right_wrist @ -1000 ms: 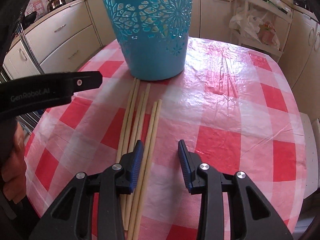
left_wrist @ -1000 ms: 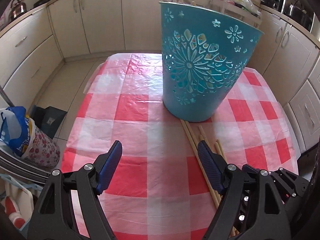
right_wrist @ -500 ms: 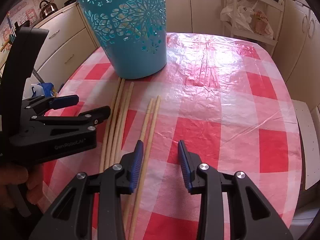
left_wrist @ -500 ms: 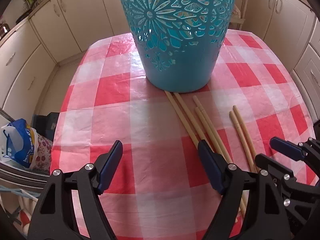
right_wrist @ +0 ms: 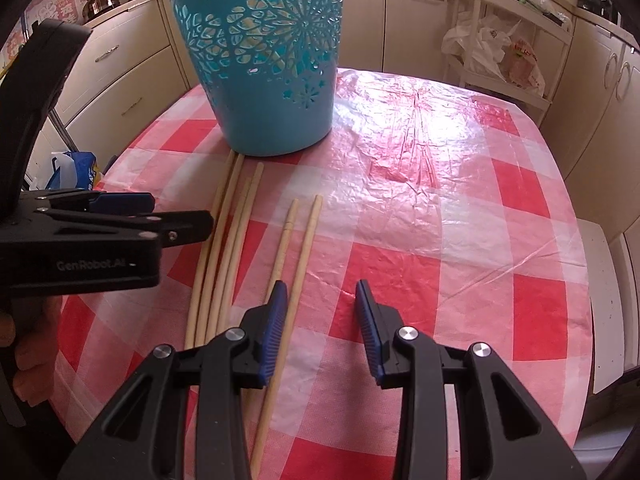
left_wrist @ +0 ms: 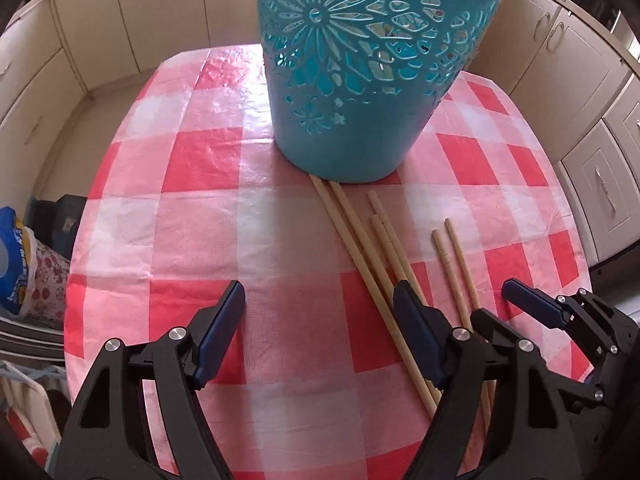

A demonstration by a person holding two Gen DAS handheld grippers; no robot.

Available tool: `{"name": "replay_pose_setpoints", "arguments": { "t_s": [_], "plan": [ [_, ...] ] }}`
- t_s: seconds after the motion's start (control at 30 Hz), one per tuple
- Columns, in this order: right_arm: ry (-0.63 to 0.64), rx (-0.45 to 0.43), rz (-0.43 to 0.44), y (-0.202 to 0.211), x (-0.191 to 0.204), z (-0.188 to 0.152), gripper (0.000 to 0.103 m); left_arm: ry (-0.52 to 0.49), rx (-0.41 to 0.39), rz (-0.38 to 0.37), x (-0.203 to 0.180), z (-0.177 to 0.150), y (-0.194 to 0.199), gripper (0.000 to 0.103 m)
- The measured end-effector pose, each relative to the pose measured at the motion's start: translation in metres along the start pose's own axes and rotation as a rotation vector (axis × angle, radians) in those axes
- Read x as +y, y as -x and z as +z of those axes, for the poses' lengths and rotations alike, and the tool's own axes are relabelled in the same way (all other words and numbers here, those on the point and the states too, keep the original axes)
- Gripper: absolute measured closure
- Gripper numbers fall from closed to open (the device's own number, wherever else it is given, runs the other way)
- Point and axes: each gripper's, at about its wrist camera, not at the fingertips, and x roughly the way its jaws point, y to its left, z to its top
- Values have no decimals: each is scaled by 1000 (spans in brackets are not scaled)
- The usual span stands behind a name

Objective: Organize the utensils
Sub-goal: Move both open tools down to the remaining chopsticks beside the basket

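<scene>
Writing: "GenRobot.AI" in pale letters on the black side of the left gripper [right_wrist: 182, 216], read from the right wrist view; red and white wall stickers at the top left there are too small to read.
Left gripper: jaws wide apart over the checked tablecloth [left_wrist: 200, 216] – nothing between the pads; its right pad hangs above the 4 nearer sticks.
Right gripper [right_wrist: 320, 320]: jaws part open, empty – the left pad covers part of the pair of chopsticks [right_wrist: 298, 248], whether touching I cannot tell.
Chopsticks: 6 wooden sticks flat on the cloth; a bundle of 4 chopsticks [right_wrist: 228, 240] runs up to the foot of the blue basket [right_wrist: 272, 80], the pair lies just beside them, apart from the basket.
Basket: upright, flower cut-outs; rim cut off in the left wrist view, inside not visible.
Hidden: the near ends of the sticks run under both grippers; a hand [right_wrist: 28, 356] shows only partly at the left edge.
Background: kettle [right_wrist: 98, 0], blurred plastic bags on a shelf.
</scene>
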Motion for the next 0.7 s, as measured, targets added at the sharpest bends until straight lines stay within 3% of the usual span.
{"name": "replay_pose_setpoints", "arguments": {
  "t_s": [0.2,0.3,0.43,0.6,0.67,0.7],
  "plan": [
    [12,20,42,1,4,0,67,-98,52,98,-7,-5,0,32],
    [32,26,55,0,10,1,67,-72,71,106,1,-3,1,32],
    [6,12,43,-2,5,2,67,0,46,72,17,5,0,33],
    [-52,-17,57,-7,-5,10,67,4,7,113,17,20,-7,33],
    [-46,-26,53,-8,-3,12,67,-16,-10,128,12,23,-10,36],
    [-33,-27,45,-9,0,12,67,-36,-10,134,8,26,-14,44]
  ]
}}
